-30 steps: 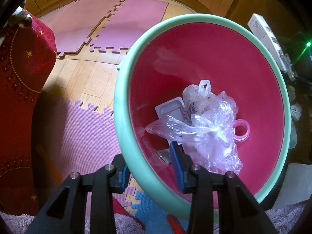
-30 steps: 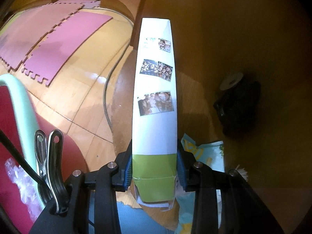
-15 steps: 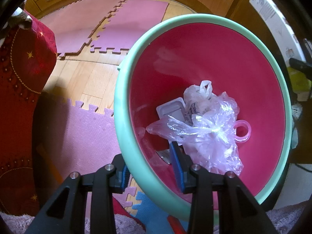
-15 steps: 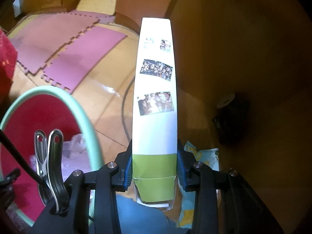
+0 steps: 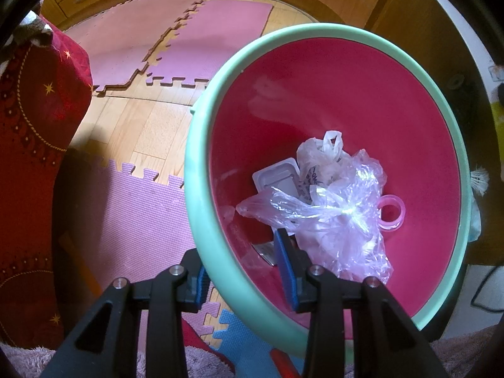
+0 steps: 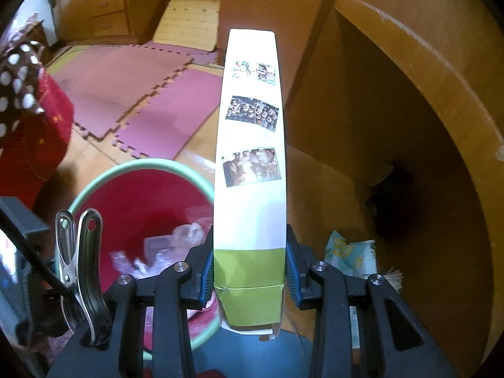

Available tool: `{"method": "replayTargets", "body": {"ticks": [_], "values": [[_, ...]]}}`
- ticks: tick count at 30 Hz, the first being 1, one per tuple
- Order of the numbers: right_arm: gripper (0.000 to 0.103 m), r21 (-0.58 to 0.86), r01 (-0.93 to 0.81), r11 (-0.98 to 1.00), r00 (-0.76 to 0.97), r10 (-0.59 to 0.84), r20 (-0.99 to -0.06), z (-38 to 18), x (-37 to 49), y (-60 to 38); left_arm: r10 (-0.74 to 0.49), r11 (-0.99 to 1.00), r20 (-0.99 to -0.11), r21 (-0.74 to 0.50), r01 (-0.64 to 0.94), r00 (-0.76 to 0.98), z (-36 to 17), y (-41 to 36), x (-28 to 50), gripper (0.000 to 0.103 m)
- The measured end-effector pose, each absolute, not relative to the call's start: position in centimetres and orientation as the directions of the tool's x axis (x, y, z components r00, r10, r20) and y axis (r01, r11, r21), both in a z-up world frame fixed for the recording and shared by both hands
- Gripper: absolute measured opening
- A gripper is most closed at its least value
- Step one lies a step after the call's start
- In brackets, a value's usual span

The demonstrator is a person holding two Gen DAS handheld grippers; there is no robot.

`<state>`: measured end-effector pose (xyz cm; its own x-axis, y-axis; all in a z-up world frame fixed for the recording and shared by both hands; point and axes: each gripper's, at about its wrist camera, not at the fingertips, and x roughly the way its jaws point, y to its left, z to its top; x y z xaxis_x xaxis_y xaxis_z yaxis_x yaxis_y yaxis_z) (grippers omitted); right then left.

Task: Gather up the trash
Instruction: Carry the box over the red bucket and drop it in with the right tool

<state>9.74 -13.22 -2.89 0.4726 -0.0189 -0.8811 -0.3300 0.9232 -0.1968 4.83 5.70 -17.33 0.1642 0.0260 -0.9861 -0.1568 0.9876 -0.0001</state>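
Left gripper (image 5: 242, 271) jaws are clamping the bin (image 5: 201, 170) rim, lower centre; right gripper (image 6: 250, 271) jaws are pinching the carton (image 6: 252, 163) — bin (image 6: 104, 179) lower left.

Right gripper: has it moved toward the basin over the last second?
Yes. The right gripper, shut on the long box, has swung left toward the basin, which now fills far more of its view.

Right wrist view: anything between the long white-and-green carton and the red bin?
Nothing visible. The right claw holds the long white-and-green carton beside the mint-rimmed red bin, whose opening faces the camera unobstructed. Inside lie only crumpled clear plastic bags, low in the bin.
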Motion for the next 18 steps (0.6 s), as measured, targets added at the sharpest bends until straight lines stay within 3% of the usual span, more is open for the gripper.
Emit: {"method": "replayTargets", "body": {"ticks": [18], "values": [[0.037, -0.023, -0.47, 0.882, 0.233, 0.099, -0.967, -5.4, 3.9, -8.6, 0.018, 0.987, -0.986, -0.009, -0.159, 0.168, -17.4, 5.7, 4.8, 0.039]]}}
